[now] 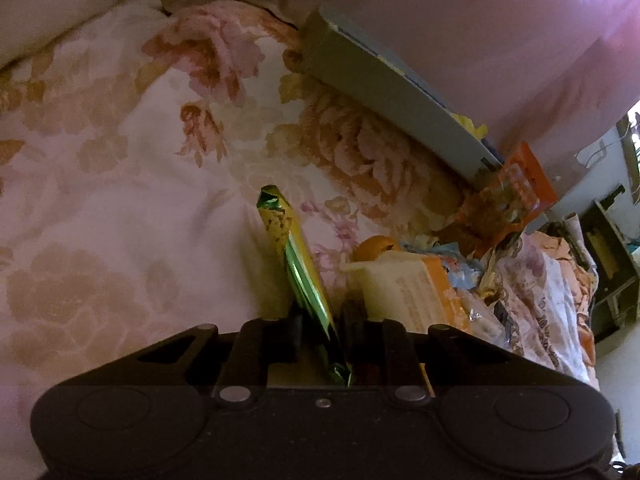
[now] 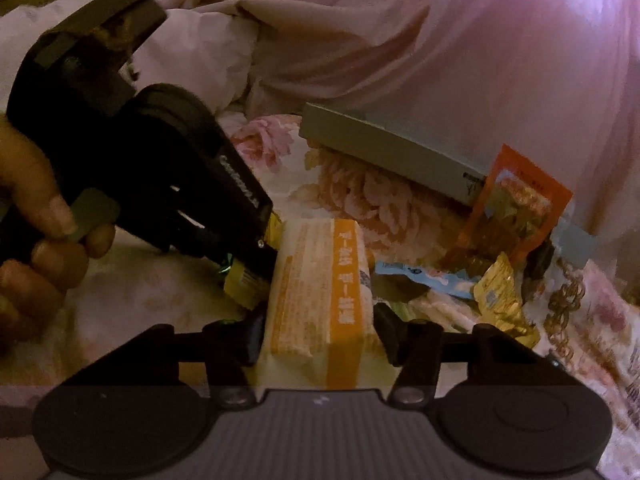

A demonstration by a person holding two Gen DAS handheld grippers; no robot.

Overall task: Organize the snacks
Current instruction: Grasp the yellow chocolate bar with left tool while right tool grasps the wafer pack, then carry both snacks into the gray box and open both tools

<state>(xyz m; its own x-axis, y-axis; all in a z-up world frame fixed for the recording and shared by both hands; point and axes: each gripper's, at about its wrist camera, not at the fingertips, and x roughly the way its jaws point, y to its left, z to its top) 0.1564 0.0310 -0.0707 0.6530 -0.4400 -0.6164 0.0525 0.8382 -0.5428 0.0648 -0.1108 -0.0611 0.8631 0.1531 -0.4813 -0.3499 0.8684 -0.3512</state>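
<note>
1. Right wrist view: grey flat cardboard box (image 2: 384, 152) lies far, past the snack heap, on the floral pink-and-cream bedspread (image 2: 360, 196); long axis runs far-left to near-right. Judged the likely drop spot, not certain.
2. Cream-and-orange wrapped rectangular snack pack (image 2: 320, 300) sits between the right gripper (image 2: 318, 330) pads; both pads look pressed to its sides, jaws about mid-width. Long axis points away from the tool, toward the box.
3. Left gripper (image 2: 256, 260) comes in from the left w/ a hand (image 2: 36, 236) on its grip, tip just beside the pack's far-left corner.
4. Left wrist view: left gripper (image 1: 320, 328) nearly closed on a thin green-gold foil snack bar (image 1: 296, 256), held on edge, long axis straight ahead.
5. Key relation: box lies ahead-right of both tools; right gripper nearer.
</note>
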